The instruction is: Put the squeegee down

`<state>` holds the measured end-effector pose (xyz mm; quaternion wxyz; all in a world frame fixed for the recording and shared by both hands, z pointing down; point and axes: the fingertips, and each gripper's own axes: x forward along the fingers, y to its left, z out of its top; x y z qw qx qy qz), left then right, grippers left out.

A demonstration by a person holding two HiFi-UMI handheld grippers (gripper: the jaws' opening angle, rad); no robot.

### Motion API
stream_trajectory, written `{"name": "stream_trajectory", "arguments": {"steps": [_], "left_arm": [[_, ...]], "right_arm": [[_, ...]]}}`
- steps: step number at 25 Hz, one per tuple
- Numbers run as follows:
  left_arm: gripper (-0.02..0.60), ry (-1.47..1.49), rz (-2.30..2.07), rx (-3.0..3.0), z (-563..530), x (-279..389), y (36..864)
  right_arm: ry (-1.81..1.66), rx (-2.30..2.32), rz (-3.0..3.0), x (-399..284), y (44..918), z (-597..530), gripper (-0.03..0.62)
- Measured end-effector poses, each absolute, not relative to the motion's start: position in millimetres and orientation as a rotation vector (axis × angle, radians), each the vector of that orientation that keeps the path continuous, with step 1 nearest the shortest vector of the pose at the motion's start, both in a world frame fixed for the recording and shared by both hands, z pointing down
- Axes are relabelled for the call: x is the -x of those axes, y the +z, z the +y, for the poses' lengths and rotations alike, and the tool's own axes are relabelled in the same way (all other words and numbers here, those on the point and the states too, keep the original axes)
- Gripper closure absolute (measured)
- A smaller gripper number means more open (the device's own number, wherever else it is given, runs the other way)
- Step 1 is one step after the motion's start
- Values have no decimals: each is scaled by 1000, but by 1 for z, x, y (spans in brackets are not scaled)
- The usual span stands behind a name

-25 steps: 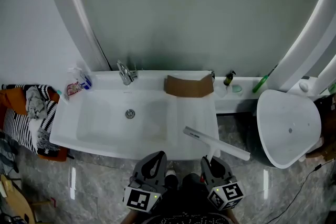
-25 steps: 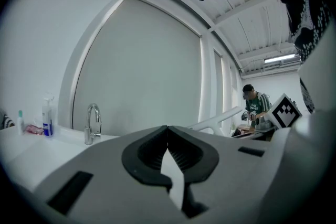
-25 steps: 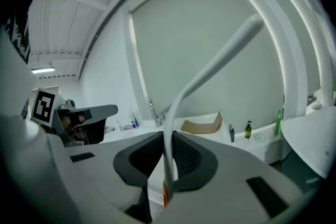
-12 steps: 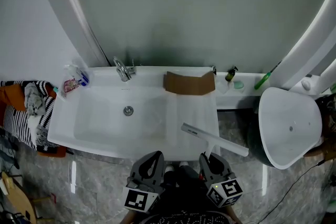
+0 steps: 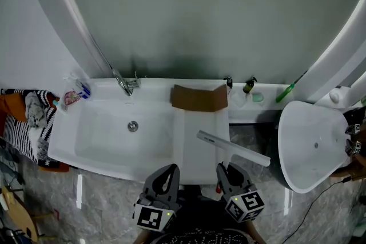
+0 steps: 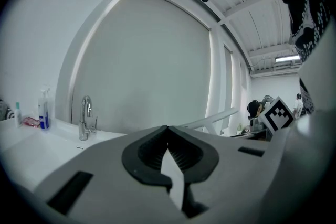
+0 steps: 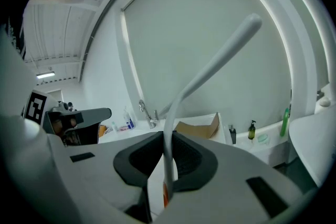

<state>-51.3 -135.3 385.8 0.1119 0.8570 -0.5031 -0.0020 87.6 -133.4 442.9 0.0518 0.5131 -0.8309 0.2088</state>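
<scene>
Clamping the squeegee (image 5: 231, 147) handle, the right gripper (image 5: 225, 173) holds its blade over the sink (image 5: 86, 146) edge. The left gripper (image 5: 167, 174) has its jaws together. The bottle (image 5: 249, 86) label is too small to read.

White squeegee (image 5: 233, 149), long blade bar slanting over the sink's (image 5: 103, 135) right edge — thin handle clamped in right hand-held gripper (image 5: 225, 168)

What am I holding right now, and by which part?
The right gripper is shut on the white squeegee, clamping the lower end of its thin handle, blade bar out ahead. The left gripper is shut on nothing.
</scene>
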Motion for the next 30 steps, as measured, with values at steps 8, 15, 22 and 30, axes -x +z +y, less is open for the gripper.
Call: {"name": "stream_trajectory", "arguments": {"steps": [8, 15, 22, 30], "left_arm": [[577, 33, -1509, -2493, -147, 41, 395], [577, 52, -1476, -2540, -155, 40, 389], [576, 71, -1433, -2567, -169, 46, 384], [577, 57, -1470, -2542, -179, 67, 385]], "right_arm": [[689, -1506, -2541, -101, 457, -148, 536], [718, -1532, -2549, -98, 455, -152, 536], [787, -1510, -2542, -86, 457, -159, 536], [1035, -1371, -2588, -53, 494, -198, 536]]}}
